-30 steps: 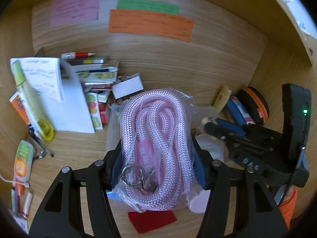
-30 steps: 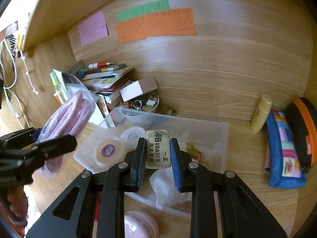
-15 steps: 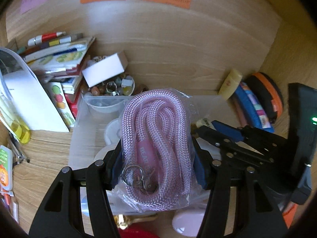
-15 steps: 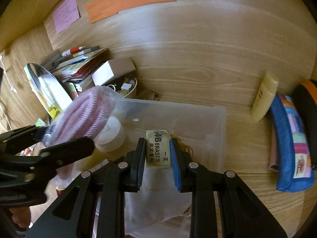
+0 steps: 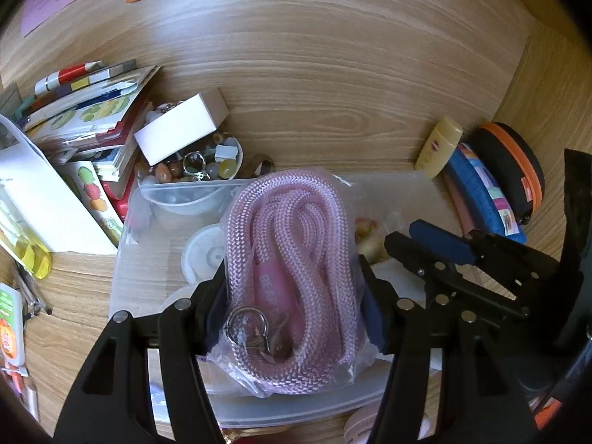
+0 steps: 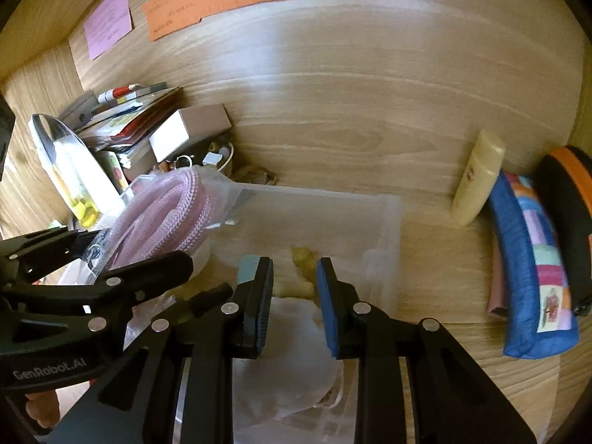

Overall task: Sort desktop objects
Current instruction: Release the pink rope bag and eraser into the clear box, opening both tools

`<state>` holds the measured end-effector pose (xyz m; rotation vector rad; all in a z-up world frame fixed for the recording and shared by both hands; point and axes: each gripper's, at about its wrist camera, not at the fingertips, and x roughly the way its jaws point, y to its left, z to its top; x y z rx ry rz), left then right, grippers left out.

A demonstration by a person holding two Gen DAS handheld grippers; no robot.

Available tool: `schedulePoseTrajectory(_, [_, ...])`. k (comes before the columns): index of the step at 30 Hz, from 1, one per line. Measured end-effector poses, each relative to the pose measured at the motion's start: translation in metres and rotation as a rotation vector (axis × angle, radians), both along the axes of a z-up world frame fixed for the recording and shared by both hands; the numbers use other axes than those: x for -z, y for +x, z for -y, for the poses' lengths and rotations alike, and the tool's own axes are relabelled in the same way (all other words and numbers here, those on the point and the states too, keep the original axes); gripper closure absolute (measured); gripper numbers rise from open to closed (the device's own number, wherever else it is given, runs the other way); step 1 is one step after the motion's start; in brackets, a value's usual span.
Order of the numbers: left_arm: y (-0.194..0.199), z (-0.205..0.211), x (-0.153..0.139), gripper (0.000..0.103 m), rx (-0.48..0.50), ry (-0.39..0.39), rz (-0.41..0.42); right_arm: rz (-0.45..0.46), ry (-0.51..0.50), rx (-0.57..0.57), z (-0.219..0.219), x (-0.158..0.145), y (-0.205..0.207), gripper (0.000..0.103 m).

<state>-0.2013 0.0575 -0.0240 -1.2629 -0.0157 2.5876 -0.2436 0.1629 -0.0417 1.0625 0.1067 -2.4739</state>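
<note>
My left gripper (image 5: 292,266) is clamped at middling width on a coil of pink braided rope sealed in a clear plastic bag (image 5: 288,229). Both pads press into the sides of the bag, and a metal ring and clasp show at the end nearest my hand. The bagged rope hangs just over the translucent plastic storage bin (image 5: 137,259), which lies straight beneath and ahead of this tool. A white round tape roll (image 5: 203,251) sits in the bin to the left of my fingers.

My right gripper (image 6: 295,270) stands narrowly apart with nothing between its blue pads. It points down into the same bin, above a crumpled white plastic bag (image 6: 296,333). The left gripper and its rope sit close by on this tool's left.

Beyond the bin's far left corner are a small bowl of beads and trinkets (image 5: 207,166) and a white rectangular box (image 5: 181,129) resting against it. To the right of my right gripper, outside the bin, lie a pale yellow tube (image 6: 477,181), a blue patchwork fabric pencil case (image 6: 532,277) and a black case with an orange zip (image 6: 569,199).
</note>
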Motion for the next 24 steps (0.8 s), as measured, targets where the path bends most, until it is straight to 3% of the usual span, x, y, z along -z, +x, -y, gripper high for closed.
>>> schedulePoseTrajectory(10, [0.006,0.002,-0.020,0.043,0.017,0.043,-0.022,0.002,-0.034,-0.017,-0.005,-0.003,0.000,0.078])
schedulePoseTrajectory(14, [0.016,0.002,-0.034,0.039,0.014,0.027,-0.069,-0.030,-0.062,-0.018,-0.009,-0.012,0.005,0.057])
schedulePoseTrajectory(22, [0.026,0.015,-0.044,0.032,-0.033,-0.012,-0.103,-0.094,-0.058,-0.027,-0.007,-0.022,0.016,0.042])
schedulePoseTrajectory(24, [0.031,0.020,-0.045,0.029,-0.053,-0.025,-0.108,-0.106,-0.053,-0.031,-0.005,-0.023,0.019,0.031])
